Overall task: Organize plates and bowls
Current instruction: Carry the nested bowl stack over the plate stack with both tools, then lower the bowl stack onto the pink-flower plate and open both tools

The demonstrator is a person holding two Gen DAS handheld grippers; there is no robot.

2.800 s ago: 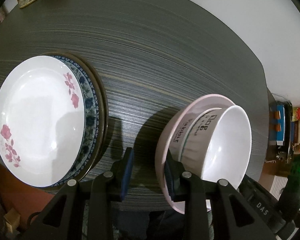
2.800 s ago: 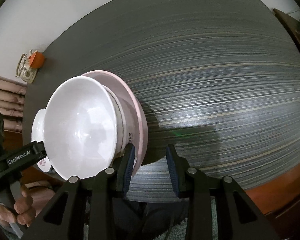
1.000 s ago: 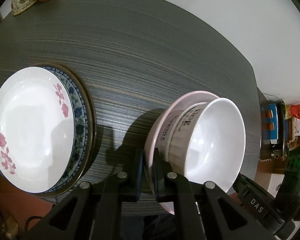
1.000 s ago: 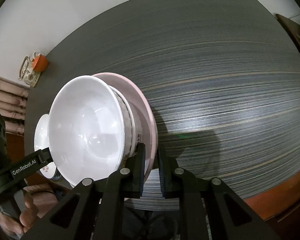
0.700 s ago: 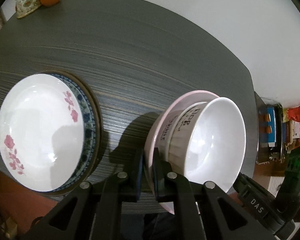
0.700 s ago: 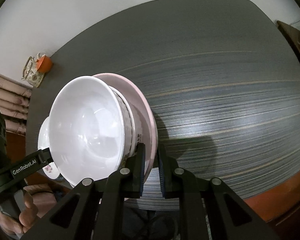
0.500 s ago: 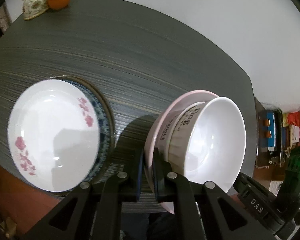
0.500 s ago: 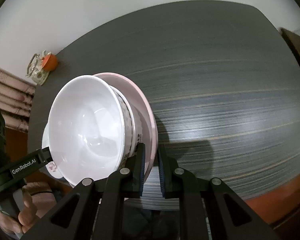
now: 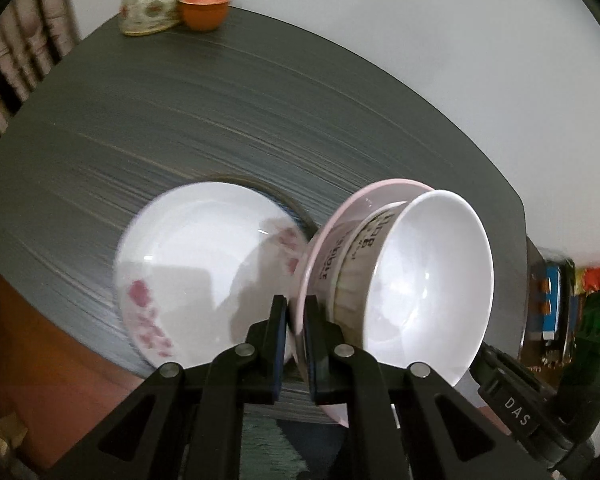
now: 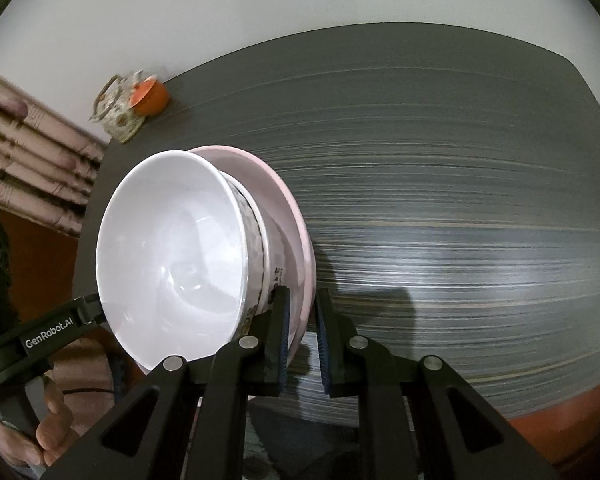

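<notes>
Both grippers are shut on the rim of a pink plate (image 9: 324, 236) that carries a stack of white bowls (image 9: 432, 292); the lower bowl has black lettering. My left gripper (image 9: 296, 344) clamps the plate's rim on one side. My right gripper (image 10: 300, 332) clamps the pink plate (image 10: 300, 240) on the other side, with the white bowls (image 10: 172, 260) to its left. The load is held above the dark table (image 9: 180, 128). A white plate with pink flowers (image 9: 196, 264) lies on a blue-patterned plate just left of the load, partly under it.
A floral teapot (image 9: 148, 4) and an orange cup (image 9: 204, 8) stand at the table's far corner; they also show in the right wrist view as the teapot (image 10: 116, 116) and cup (image 10: 150, 98). The table's front edge (image 10: 540, 408) is near. Shelves with clutter (image 9: 560, 300) are at right.
Both grippers closed on the pink plate's rim, then lifted it with the bowls and carried it left, toward and partly over the flowered plate stack.
</notes>
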